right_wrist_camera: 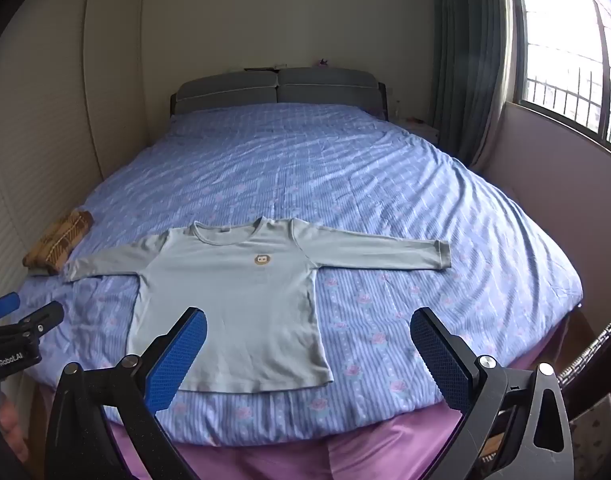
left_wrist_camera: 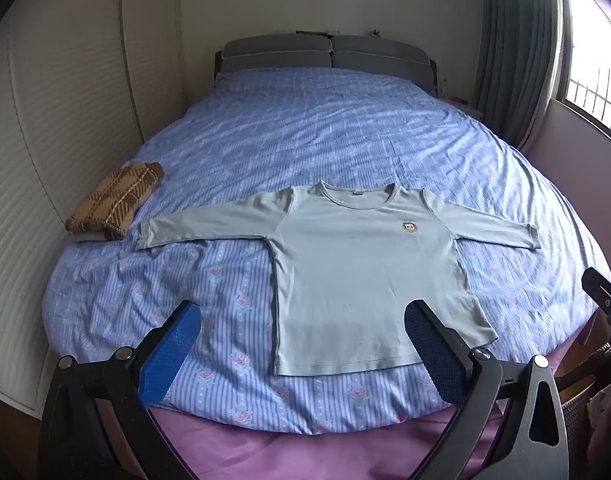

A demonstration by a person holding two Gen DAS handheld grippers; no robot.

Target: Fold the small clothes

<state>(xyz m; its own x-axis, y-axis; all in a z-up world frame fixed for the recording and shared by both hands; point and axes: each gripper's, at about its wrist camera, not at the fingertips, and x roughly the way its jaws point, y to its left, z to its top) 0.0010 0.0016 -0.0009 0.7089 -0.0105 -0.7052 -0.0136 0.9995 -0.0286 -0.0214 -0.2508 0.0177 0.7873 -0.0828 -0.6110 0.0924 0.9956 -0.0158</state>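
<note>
Left wrist view showed the bed (left_wrist_camera: 345, 128) with a blue striped cover (left_wrist_camera: 233, 280) printed with small pink roses; the cloth was thin and wrinkled in long diagonal folds. A pale green long-sleeved shirt (left_wrist_camera: 357, 264) lay flat and face up near the foot edge of the bed, both sleeves spread straight out to the sides, the round collar toward the grey padded headboard (left_wrist_camera: 329, 56). Its hem ran parallel to the foot edge, with a narrow band of cover between. A small round badge (left_wrist_camera: 409, 227) sat on the chest. The fabric looked soft and smooth, almost without creases.

The left gripper (left_wrist_camera: 301, 344) hovered over the foot edge with its jaws wide apart and nothing between them; the blue ribbed pads (left_wrist_camera: 173, 344) touched no cloth. The right gripper (right_wrist_camera: 309, 344) was also spread wide and empty, above the shirt's lower right corner.

A folded brown plaid garment (left_wrist_camera: 113, 204) rested at the left edge of the bed, just beside the left sleeve cuff. The far half of the bed was free. A pink sheet (left_wrist_camera: 305, 452) hung below the foot edge.
</note>
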